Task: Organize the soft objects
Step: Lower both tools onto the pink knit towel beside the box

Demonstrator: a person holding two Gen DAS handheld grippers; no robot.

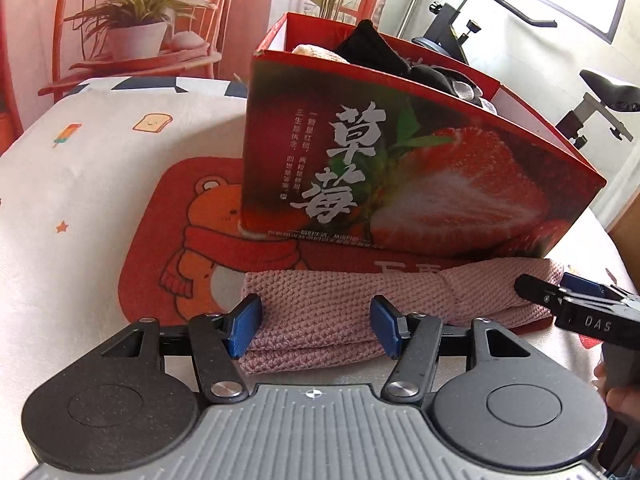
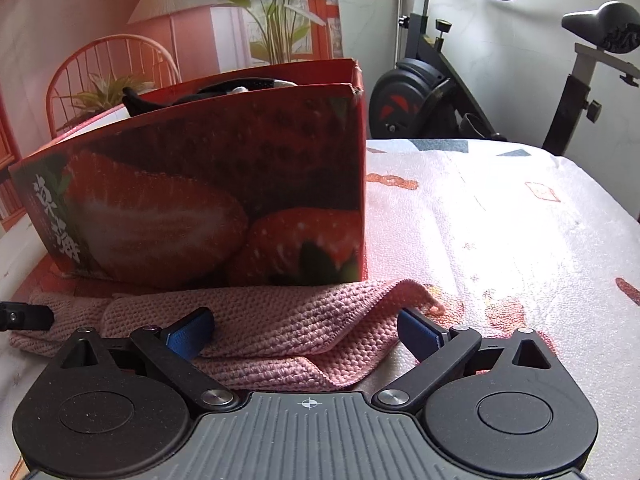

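inside the strawberry box point(image 1: 400, 168) lie dark soft items point(image 1: 376, 52); both tongs straddle the pink towel point(image 1: 340, 304), unclamped.

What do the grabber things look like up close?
Both look alike. The left gripper and right gripper have ribbed blue fingers on black linkage bars with silver rivets, two round black discs, and a grey ridged body. One finger reads "DAS".
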